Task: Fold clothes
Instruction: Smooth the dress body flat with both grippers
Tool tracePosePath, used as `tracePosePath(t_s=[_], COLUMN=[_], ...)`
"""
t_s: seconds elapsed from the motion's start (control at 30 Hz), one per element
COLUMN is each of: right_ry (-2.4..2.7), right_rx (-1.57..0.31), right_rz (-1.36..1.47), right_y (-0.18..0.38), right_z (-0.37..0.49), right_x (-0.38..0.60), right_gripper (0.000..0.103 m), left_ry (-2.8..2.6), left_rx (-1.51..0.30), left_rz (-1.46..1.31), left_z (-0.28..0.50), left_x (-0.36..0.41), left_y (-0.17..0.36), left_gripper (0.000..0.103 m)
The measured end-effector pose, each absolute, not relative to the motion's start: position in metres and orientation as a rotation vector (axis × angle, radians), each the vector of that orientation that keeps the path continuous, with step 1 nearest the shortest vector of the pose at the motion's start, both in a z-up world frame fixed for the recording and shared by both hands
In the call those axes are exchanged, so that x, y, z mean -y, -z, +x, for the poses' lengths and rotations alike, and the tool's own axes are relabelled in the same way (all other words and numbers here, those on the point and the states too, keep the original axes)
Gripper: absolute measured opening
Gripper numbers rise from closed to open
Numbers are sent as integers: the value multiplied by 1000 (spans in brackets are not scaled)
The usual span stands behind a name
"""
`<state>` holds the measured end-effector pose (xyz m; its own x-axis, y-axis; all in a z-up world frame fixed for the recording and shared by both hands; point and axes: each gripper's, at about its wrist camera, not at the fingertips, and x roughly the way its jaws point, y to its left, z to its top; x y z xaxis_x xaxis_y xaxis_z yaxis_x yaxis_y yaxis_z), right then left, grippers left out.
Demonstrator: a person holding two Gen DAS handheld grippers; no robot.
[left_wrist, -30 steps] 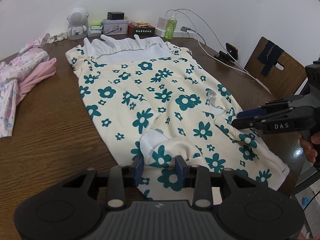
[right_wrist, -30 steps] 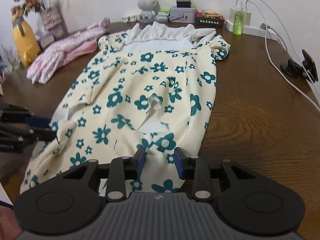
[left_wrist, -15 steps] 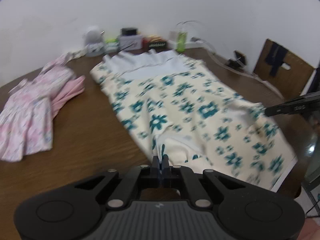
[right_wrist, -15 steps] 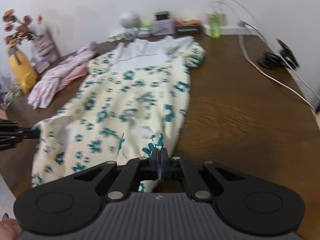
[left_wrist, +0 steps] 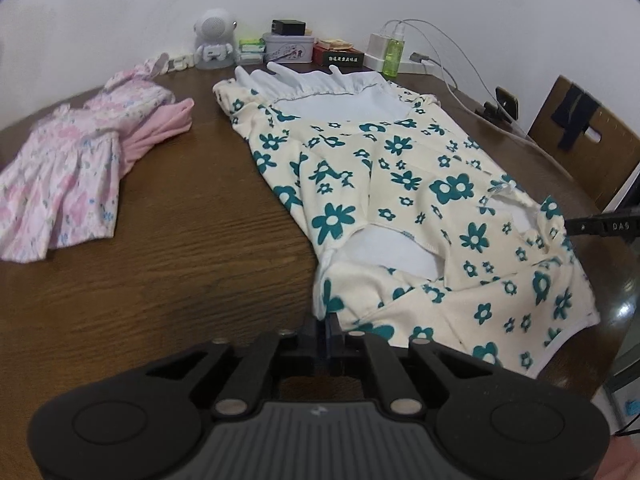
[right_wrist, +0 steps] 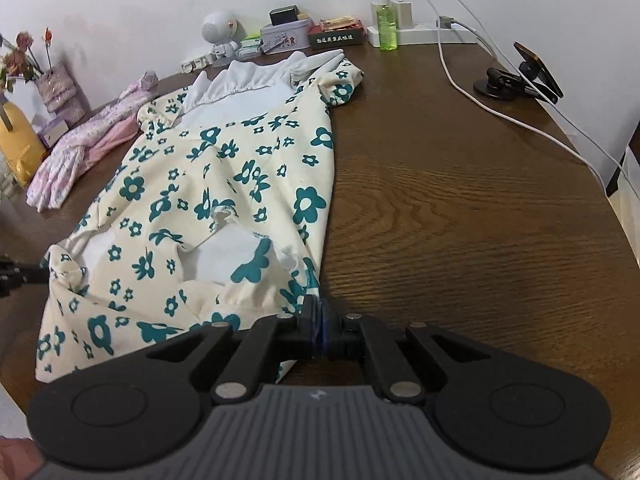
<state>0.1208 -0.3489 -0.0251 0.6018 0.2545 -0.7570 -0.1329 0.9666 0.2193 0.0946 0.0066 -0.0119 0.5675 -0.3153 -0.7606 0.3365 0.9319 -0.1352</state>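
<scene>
Chair (left_wrist: 592,148) cut off at edge

Dress (left_wrist: 400,184) lies lengthwise mid-table (left_wrist: 192,240), neckline toward the wall — second garment (left_wrist: 72,168) to its left, bottle (left_wrist: 392,56), tin (left_wrist: 288,48) and speaker (left_wrist: 214,40) behind it — phone stand (right_wrist: 516,76) at right.

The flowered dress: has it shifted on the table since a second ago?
Yes. The flowered dress has had its near hem lifted and drawn back from the grey tin, pinched by both grippers.

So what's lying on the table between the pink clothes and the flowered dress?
Nothing: in the left wrist view only bare brown table separates the pink clothes from the flowered dress.
</scene>
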Motion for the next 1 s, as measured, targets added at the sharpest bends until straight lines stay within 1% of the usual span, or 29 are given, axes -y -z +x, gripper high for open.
tracePosePath(t_s=[0.03,0.07,0.1,0.13,0.17,0.2,0.27,0.33,0.4,0.47,0.53,0.57,0.6,0.73,0.77,0.83,0.87,0.93,1.0], right_ry=[-234,-235,-235,-234,-239,-248,-265,-277,-269,-254,-247,-243,-232,-222,-234,-257,-269,-293,-316], right_rx=[-890,-876,-862,-846,-835,-835,-834,-818,-803,-827,-865,-880,-889,-880,-866,-837,-822,-793,-764], right_rz=[178,205,231,244,259,275,301,269,174,130,114,105,99,98,94,85,80,72,63], right_y=[23,20,16,13,11,10,9,5,4,7,13,16,20,22,18,11,7,-1,-8], right_z=[119,118,117,116,116,118,122,126,128,135,139,140,140,139,140,141,142,143,144], right_x=[353,355,357,359,361,361,360,350,333,324,324,325,328,336,334,329,327,323,318], right_gripper=[5,8,11,12,15,20,25,30,41,40,26,8,5,4,4,6,9,14,25], left_ry=[389,395,397,394,388,386,396,411,411,397,392,394,393,391,392,397,400,402,409], left_rx=[-883,-871,-851,-831,-816,-805,-804,-824,-853,-878,-879,-879,-876,-870,-863,-831,-813,-787,-781], left_rz=[-2,-26,-46,-61,-69,-73,-76,-66,-39,2,46,69,91,105,99,115,129,183,250], left_z=[94,93,93,93,95,97,104,112,119,123,123,122,121,119,119,119,119,120,122], left_x=[-11,-14,-17,-19,-19,-18,-11,-2,7,15,17,18,18,14,14,18,21,31,43], left_y=[10,6,2,-3,-7,-10,-13,-10,-3,7,13,16,18,18,16,9,5,1,2], left_gripper=[14,18,26,30,36,39,41,45,45,44,22,7,7,7,9,15,27,42,42])
